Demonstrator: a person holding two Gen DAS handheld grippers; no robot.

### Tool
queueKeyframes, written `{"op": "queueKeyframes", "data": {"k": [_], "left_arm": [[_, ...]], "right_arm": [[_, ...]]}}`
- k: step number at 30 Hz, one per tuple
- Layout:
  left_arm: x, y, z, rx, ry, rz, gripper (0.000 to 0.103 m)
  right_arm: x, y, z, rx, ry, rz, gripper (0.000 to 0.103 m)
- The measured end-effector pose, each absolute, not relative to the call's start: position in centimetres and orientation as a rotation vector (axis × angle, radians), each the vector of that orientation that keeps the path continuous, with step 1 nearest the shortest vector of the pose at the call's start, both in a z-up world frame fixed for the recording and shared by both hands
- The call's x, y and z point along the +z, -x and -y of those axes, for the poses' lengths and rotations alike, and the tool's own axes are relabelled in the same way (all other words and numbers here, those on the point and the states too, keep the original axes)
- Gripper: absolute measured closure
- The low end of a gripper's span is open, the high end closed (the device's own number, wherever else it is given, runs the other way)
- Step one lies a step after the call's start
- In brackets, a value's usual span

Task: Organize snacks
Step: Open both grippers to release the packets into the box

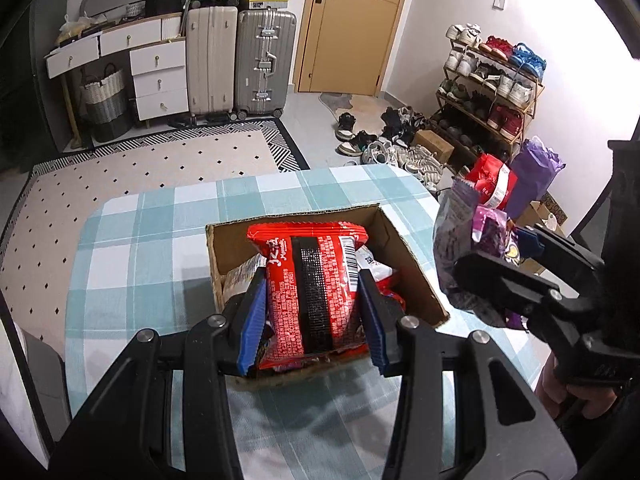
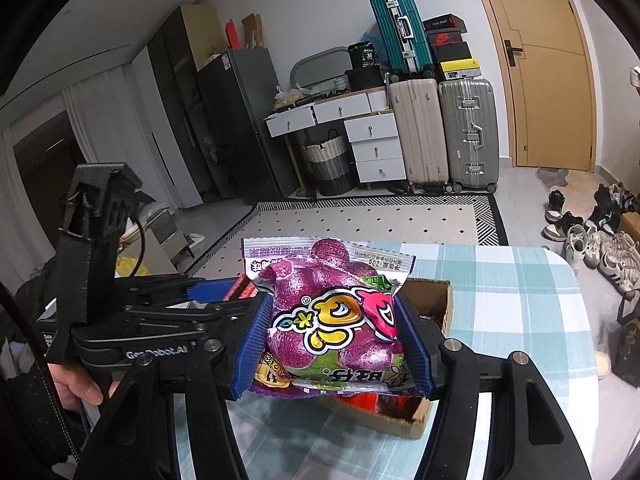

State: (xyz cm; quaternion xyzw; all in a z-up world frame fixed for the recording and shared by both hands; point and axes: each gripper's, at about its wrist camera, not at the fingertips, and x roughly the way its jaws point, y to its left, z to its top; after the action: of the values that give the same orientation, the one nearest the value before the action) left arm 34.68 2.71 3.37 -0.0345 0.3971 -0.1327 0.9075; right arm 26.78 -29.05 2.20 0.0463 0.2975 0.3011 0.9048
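Note:
A cardboard box [image 1: 412, 264] stands on the checked tablecloth [image 1: 160, 248] and holds several snack packs. My left gripper [image 1: 316, 316] is shut on a red snack pack [image 1: 316, 280] and holds it over the box. My right gripper [image 2: 334, 340] is shut on a purple candy bag [image 2: 332, 320] and holds it above the box's edge [image 2: 436, 292]. In the left wrist view the right gripper [image 1: 516, 256] with the purple bag [image 1: 460, 240] hangs at the right of the box. The left gripper [image 2: 224, 292] shows at the left in the right wrist view.
Beyond the table lies a dotted rug [image 1: 140, 168]. Suitcases [image 1: 240, 60] and a white drawer unit [image 1: 156, 76] stand at the far wall. A shoe rack [image 1: 492, 92] and loose shoes [image 1: 384, 140] are at the right, with bags [image 1: 532, 176] beside the table.

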Motion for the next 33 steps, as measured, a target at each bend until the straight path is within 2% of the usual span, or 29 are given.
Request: {"op": "queueKeyframes", "data": {"k": [16, 18, 20, 22, 33], "left_arm": [[-2.2, -41.1, -2.5, -0.323, 0.098, -0.875, 0.063], [-2.8, -41.9, -2.4, -0.324, 0.087, -0.893, 0.058], [-3.1, -42.0, -2.4, -0.323, 0.079, -0.888, 0.053], [-3.3, -42.0, -2.6, -0.321, 0.081, -0.877, 0.039], [-1.7, -39.9, -4.1, -0.267, 0.096, -0.835, 0.039]], "right_arm": [[-2.2, -32.3, 28.7, 0.592, -0.107, -0.673, 0.040], [-2.7, -32.9, 28.6, 0.588, -0.107, -0.676, 0.038], [-3.2, -33.4, 28.6, 0.582, -0.105, -0.686, 0.029], [-3.4, -33.5, 28.7, 0.566, -0.092, -0.672, 0.016], [-2.3, -32.4, 30.4, 0.556, -0.118, -0.630, 0.016]]}}
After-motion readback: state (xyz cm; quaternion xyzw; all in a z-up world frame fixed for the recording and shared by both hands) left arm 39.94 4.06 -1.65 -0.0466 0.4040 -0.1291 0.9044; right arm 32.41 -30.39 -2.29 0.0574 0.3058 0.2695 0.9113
